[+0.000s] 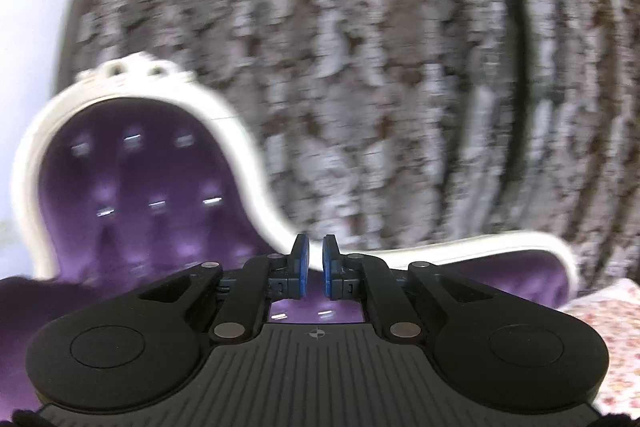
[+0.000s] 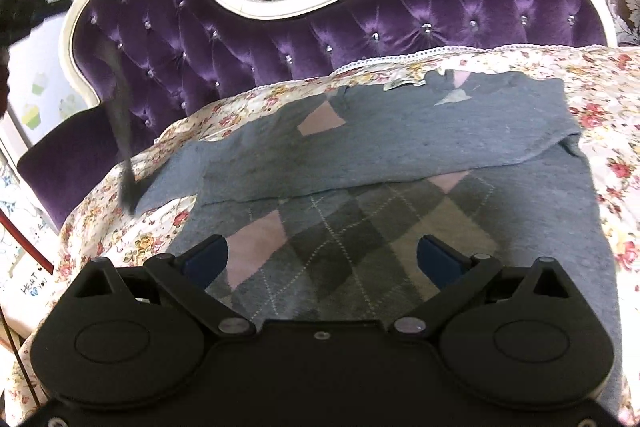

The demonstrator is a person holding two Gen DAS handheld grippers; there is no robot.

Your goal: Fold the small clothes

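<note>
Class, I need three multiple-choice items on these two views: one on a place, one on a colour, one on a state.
1. The grey argyle sweater lies on:
A. the floral cover
B. bare floor
C. a chair

2. The tufted sofa back is:
A. green
B. purple
C. red

3. The right claw is:
A. shut on cloth
B. open
C. out of view

Key: 1 A, flowered cloth shows around the sweater; 2 B, violet velvet in a white frame; 3 B, its fingers stand wide apart above the sweater.

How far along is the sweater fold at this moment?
Done: the grey argyle knit sweater has its top folded over on the floral quilt. In hand: nothing; right claw open above it, left claw nearly closed, empty, facing curtains. Left: remaining folds.
</note>
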